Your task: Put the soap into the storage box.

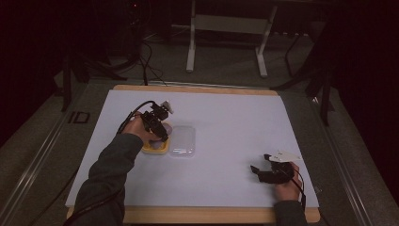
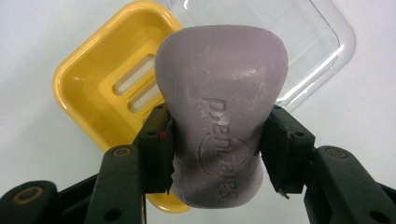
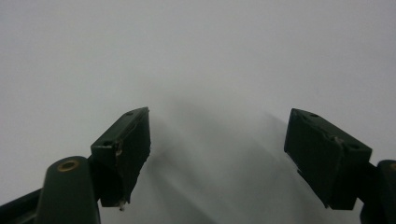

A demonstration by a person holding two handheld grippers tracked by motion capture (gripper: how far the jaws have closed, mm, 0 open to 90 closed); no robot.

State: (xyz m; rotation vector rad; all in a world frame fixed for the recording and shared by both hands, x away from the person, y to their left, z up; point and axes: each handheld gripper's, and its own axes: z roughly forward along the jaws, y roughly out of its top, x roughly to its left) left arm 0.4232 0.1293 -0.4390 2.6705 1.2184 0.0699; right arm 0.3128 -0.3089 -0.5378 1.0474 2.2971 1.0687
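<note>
A mauve bar of soap [image 2: 222, 112] with embossed lettering is pinched at its narrow waist between the two black pads of my left gripper [image 2: 217, 149]. Below it lies a yellow soap dish [image 2: 100, 88] with drain slots, and a clear plastic lid [image 2: 308, 32] rests just beside the dish. In the high view the left gripper [image 1: 162, 133] hovers over the yellow soap dish [image 1: 154, 149] at centre left, with the clear lid [image 1: 183, 140] to its right. My right gripper [image 1: 258, 170] rests low at the front right, jaws wide apart with nothing between them; its fingertips [image 3: 123, 149] face bare white surface.
A white sheet [image 1: 226, 122] covers the wooden table [image 1: 197, 214]. Beyond the far edge stand white table legs [image 1: 190, 52] and cables on a dark floor. A metal rail [image 1: 42, 150] runs along the left side.
</note>
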